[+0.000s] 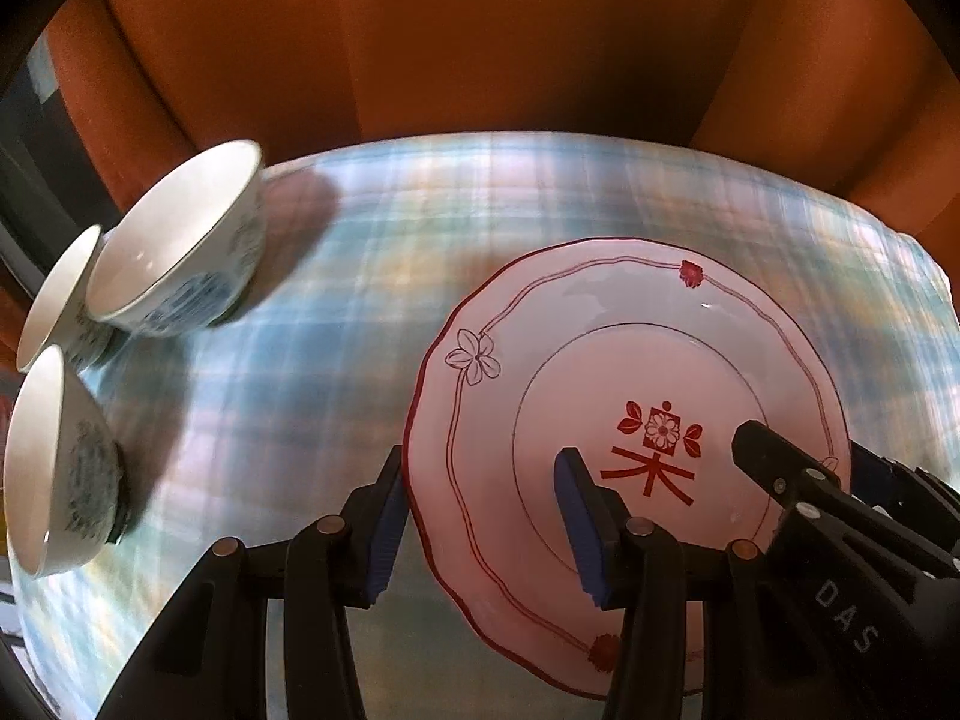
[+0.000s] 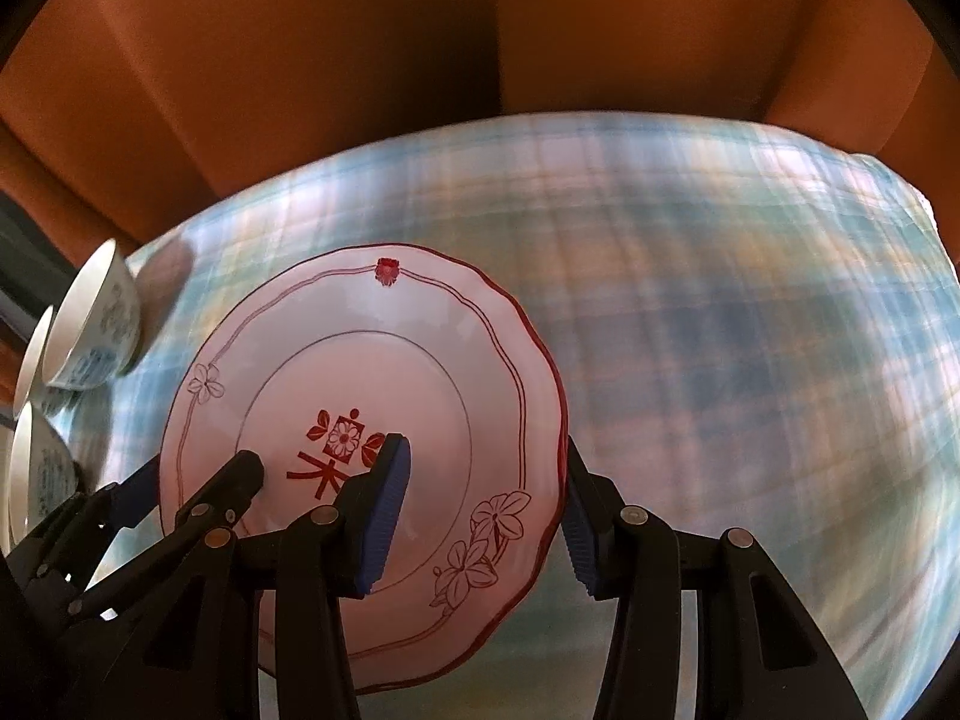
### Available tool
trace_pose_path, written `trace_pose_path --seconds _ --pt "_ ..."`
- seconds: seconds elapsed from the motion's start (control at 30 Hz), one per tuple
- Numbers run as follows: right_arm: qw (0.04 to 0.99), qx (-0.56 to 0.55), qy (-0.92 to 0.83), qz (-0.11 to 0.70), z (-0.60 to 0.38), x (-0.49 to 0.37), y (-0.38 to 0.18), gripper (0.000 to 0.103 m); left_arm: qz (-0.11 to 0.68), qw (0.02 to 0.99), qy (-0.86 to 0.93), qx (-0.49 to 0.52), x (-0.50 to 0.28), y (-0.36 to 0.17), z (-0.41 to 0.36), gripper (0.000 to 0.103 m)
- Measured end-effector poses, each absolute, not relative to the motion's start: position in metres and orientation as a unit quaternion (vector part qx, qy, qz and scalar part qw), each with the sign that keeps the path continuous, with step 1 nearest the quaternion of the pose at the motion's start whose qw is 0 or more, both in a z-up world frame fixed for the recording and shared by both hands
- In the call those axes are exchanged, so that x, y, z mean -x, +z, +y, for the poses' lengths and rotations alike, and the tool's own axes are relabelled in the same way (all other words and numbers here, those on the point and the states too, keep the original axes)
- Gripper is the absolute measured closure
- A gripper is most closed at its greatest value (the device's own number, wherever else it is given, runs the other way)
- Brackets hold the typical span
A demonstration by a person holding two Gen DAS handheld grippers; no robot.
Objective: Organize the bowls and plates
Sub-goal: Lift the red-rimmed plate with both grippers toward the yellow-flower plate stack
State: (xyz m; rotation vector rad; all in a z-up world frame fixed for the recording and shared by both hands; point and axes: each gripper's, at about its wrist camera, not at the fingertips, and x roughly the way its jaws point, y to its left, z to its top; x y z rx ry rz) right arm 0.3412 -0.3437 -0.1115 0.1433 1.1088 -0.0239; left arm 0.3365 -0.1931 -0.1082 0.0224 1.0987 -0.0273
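1. The plate (image 1: 630, 420), pale pink with a red wavy rim and a red character at its centre, sits over the checked tablecloth (image 1: 390, 228) at the near right of the table. Whether it rests flat or is raised a little cannot be told.
2. The left gripper (image 1: 480, 516) straddles the plate's left rim: one blue pad lies outside the edge and the other over the plate's well. Its claw is spread wide, not pinching.
3. The right gripper (image 2: 486, 504) mirrors this on the right rim, with one pad above the plate's face and one past the edge, also released.
4. Taking the plate from both sides looks deliberate: a wide, shallow, glazed dish is slippery, and two opposite grips would keep it level.
5. Three bowls (image 1: 180, 252), white with blue patterns, stand grouped at the far left of the table, well apart from the plate; two touch or nearly touch.
6. Behind the table stands an orange-brown sofa (image 1: 480, 48).
7. Likely next: both claws close on the rim before lifting.
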Motion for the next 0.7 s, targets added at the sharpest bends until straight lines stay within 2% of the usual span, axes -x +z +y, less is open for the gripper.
trace_pose_path --seconds 0.5,0.7 --pt "0.817 -0.062 -0.003 0.574 -0.272 -0.294 -0.118 0.052 0.560 0.828 -0.005 0.012 -0.286 -0.108 -0.126 0.055" --pt "0.812 -0.060 -0.010 0.581 -0.265 -0.296 -0.122 0.049 0.554 0.832 -0.009 0.017 -0.285 -0.107 -0.123 0.055"
